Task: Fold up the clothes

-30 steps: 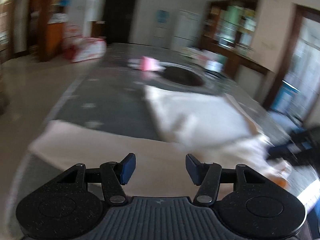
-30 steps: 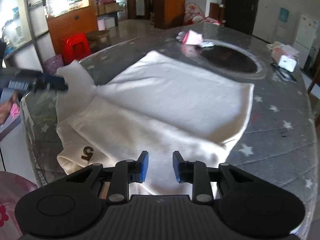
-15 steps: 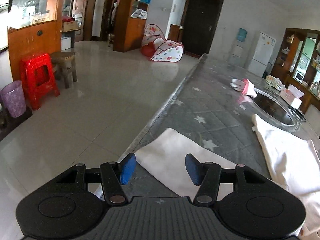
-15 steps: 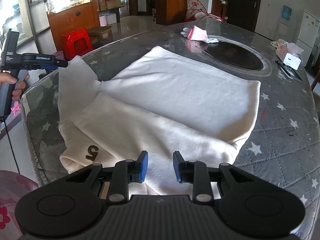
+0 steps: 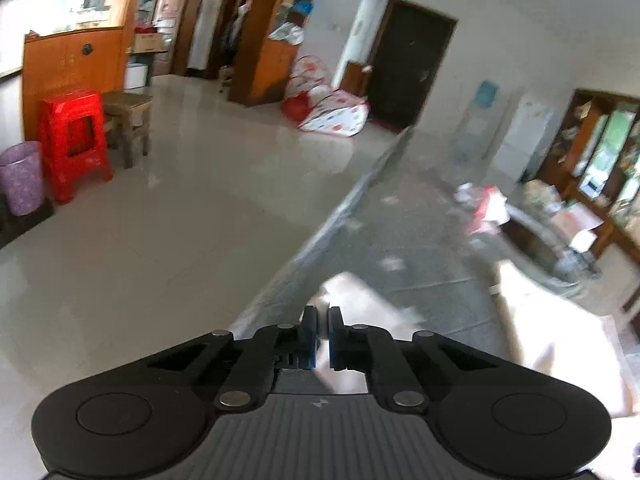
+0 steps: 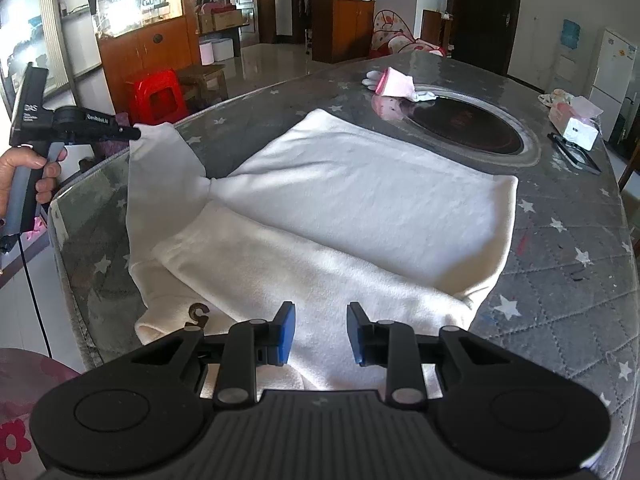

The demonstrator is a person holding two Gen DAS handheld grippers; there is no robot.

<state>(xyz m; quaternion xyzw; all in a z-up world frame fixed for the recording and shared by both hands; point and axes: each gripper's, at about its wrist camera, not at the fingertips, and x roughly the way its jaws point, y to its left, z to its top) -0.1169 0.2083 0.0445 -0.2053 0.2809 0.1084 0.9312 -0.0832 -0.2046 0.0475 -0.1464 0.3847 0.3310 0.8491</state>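
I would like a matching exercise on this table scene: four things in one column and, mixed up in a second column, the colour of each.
Things:
1. garment spread on the table
2. stool on the floor
3. small cloth at the far end
4. round inset in the table

Colours:
a. pink
b. black
c. cream white
d. red

Pairs: 1-c, 2-d, 3-a, 4-b

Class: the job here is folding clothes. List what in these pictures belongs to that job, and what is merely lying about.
Belongs to the job:
- white garment, spread on the table
- its sleeve
- left gripper, shut on the sleeve's end
- right gripper, open above the garment

Lying about:
- pink cloth
- tissue box
- red stool
- purple bin
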